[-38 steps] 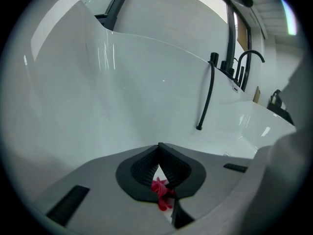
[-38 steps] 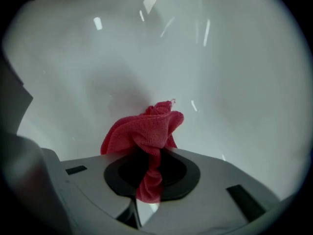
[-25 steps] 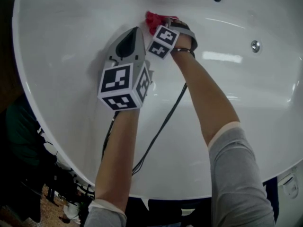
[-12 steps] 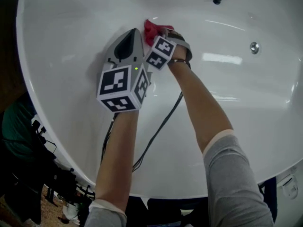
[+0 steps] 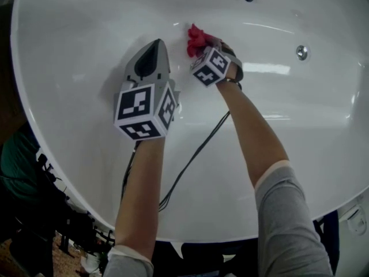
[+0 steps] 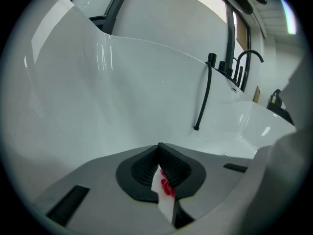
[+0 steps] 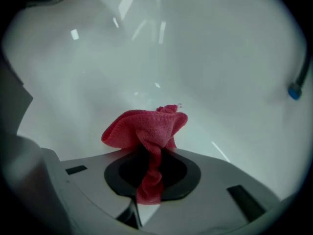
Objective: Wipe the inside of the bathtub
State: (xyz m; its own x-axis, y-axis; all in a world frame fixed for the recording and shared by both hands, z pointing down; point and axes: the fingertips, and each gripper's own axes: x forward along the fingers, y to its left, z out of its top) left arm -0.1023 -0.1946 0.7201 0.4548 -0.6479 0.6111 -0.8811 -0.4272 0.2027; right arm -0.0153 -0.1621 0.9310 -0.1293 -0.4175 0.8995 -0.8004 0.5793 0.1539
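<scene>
Two grippers low inside white bathtub [image 5: 69,51]: right gripper [image 7: 149,155] clamped on bunched red cloth [image 7: 144,124] near the tub wall, left gripper [image 6: 159,148] closed, empty. Likely risk: cloth dragging free under wiping pressure.

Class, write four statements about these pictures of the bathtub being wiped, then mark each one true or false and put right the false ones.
1. The right gripper has its jaws shut on a crumpled red cloth. True.
2. The left gripper holds a yellow sponge. False: its jaws are together with nothing between them.
3. In the head view, a round metal fitting sits in the tub wall to the right of the right gripper. True.
4. The white bathtub is full of soapy water. False: its glossy inside shows no water or foam.
</scene>
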